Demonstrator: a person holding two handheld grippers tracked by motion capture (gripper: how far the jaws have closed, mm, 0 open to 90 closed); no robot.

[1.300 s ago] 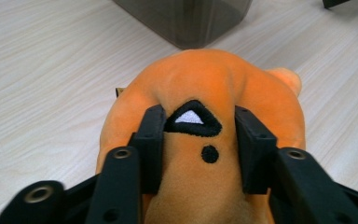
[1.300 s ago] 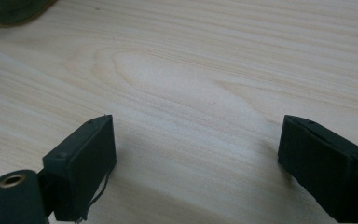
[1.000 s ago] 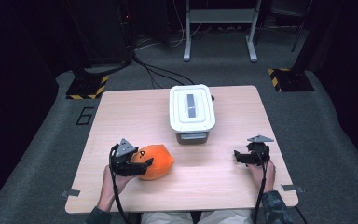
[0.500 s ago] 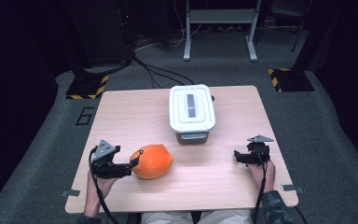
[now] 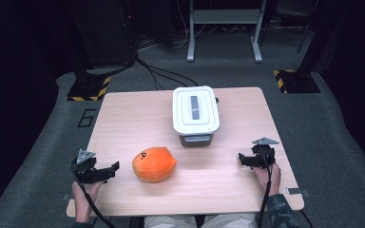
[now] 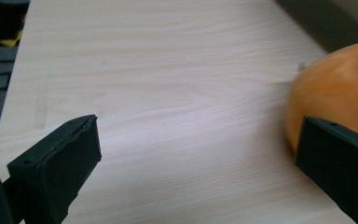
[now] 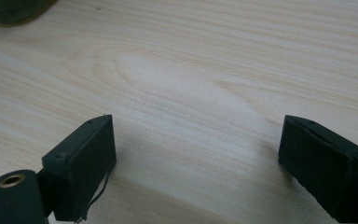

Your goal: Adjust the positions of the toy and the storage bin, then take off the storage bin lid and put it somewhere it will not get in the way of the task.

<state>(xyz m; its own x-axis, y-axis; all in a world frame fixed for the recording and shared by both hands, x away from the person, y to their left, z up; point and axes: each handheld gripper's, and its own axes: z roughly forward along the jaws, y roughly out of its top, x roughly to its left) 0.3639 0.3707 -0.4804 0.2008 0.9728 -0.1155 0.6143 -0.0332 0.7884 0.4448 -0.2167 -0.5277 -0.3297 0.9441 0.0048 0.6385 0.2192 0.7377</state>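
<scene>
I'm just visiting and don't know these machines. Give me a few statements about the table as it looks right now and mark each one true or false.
1. The orange plush toy is clamped in the left gripper. False: the jaws have just been opening, stand wide apart and hold nothing; the toy lies free on the table beside them.
2. The white lid is on the box. True.
3. The right gripper holds a cup. False: its jaws are open over bare wood.
4. The toy lies between the left gripper and the box. True, roughly: it sits right of that gripper and nearer the person than the box.
5. The box stands on the floor. False: it stands on the table.
</scene>
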